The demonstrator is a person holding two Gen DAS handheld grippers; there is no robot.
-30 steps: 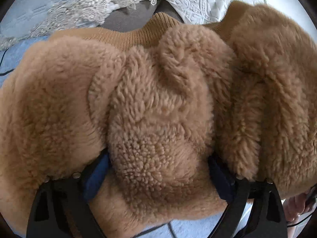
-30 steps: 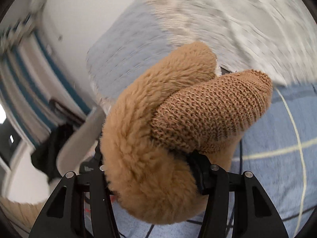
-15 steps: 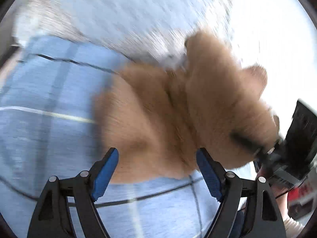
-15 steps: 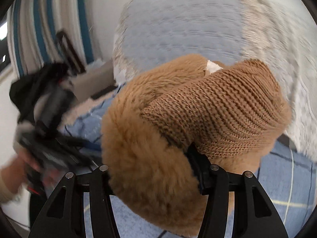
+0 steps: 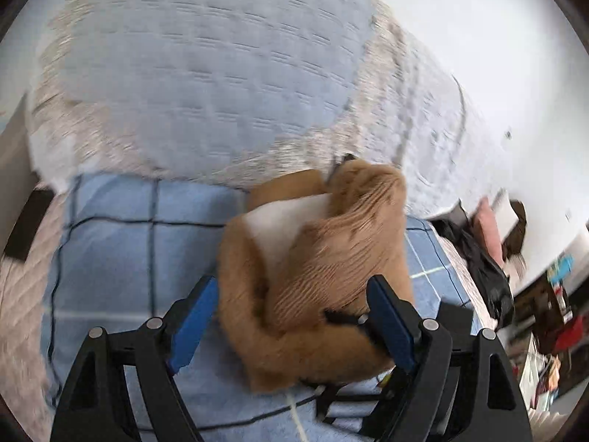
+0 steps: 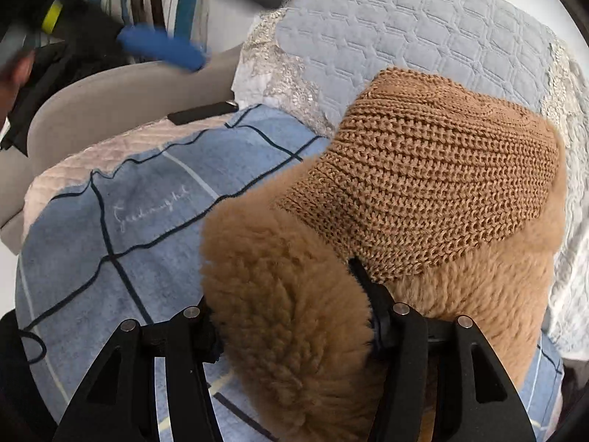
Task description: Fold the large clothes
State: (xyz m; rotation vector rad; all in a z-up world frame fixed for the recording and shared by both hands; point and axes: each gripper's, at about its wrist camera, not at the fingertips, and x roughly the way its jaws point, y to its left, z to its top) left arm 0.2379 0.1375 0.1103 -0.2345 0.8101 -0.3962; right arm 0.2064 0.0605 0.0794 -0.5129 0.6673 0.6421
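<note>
A: Two tools are in view. State each one.

B: Left tool (image 5: 291, 322): jaws spread wide, blue pads (image 5: 193, 311) bare, nothing gripped. It hangs above the fleece jacket (image 5: 320, 269) without touching it, as far as the blurred left wrist view allows.

A: Right tool?

B: Right tool (image 6: 291, 316): jaws clamped on a thick bunch of the fleece jacket (image 6: 294, 316). Pile fills the gap between the fingers and bulges over the left finger. The ribbed knit cuff (image 6: 430, 184) sits just beyond the right finger, on top of the fleece.

A: Location of the garment?

B: It is bundled up over the bed, above the blue checked sheet (image 6: 147, 213) and near the quilted blue pillow (image 6: 405, 37). In the left wrist view a pale lining panel (image 5: 287, 224) shows on the upper face of the bundle, between two fleece folds.

A: Other items?

B: A lace-edged white cover (image 5: 434, 118) lies beside the pillow. A dark flat object (image 6: 202, 112) rests at the edge of the bed, by the grey headboard (image 6: 110, 103). The left tool appears blurred at the upper left of the right wrist view, well apart from the garment.
</note>
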